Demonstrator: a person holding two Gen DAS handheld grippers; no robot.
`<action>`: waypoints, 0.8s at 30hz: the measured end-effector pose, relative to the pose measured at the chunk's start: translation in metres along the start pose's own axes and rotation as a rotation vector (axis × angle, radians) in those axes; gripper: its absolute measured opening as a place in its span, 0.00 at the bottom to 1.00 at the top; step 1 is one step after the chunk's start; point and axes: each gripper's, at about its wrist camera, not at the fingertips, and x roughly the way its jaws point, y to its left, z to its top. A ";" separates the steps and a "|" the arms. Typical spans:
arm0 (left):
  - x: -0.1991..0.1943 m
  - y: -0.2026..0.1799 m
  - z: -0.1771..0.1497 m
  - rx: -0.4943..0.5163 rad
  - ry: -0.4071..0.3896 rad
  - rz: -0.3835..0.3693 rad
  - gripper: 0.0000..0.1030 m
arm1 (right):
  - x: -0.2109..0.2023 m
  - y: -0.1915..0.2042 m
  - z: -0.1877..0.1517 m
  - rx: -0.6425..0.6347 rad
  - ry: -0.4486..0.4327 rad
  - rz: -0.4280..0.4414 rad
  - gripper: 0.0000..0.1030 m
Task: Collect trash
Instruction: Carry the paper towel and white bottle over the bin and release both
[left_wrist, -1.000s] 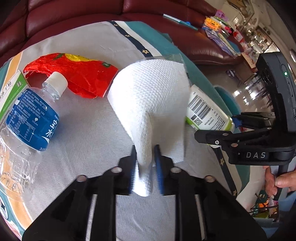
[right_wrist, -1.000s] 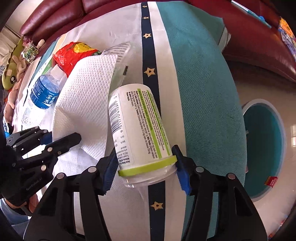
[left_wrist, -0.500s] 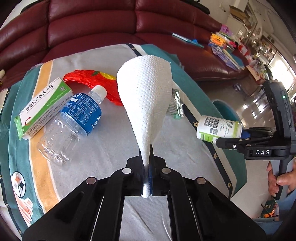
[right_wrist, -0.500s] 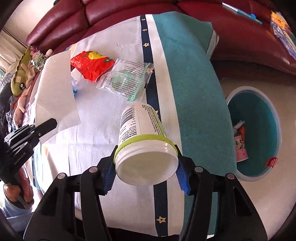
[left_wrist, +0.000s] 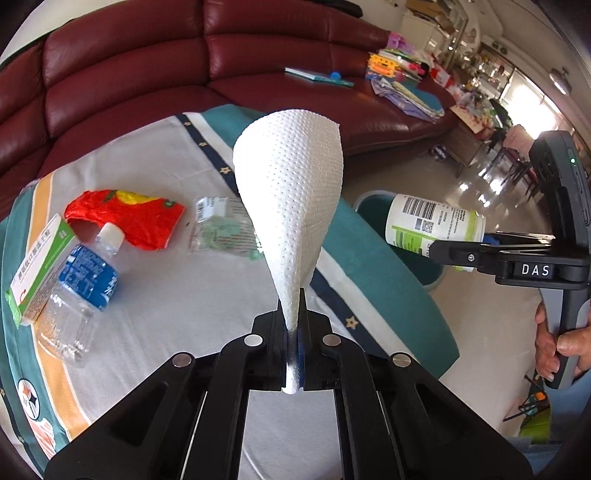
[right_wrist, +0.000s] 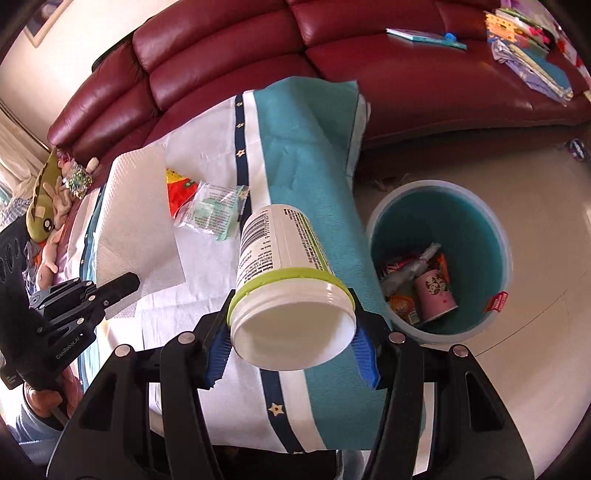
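hidden: plastic bag right part behind paper towel | bin contents unclear

A white embossed paper towel is held pinched at its lower end, fanned upward above the desk. A white container with a green band and a barcode label is gripped tilted, its open mouth toward the camera, beside a teal bin holding scraps. A red wrapper, a clear packet, a water bottle and a green-white box are left lying on the desk.
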 end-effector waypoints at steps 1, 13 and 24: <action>0.004 -0.008 0.004 0.011 0.005 -0.009 0.04 | -0.005 -0.011 0.000 0.016 -0.010 -0.004 0.52; 0.071 -0.108 0.048 0.169 0.077 -0.087 0.04 | -0.033 -0.132 -0.007 0.185 -0.071 -0.066 0.52; 0.144 -0.163 0.069 0.196 0.160 -0.146 0.04 | -0.021 -0.185 -0.005 0.256 -0.036 -0.081 0.52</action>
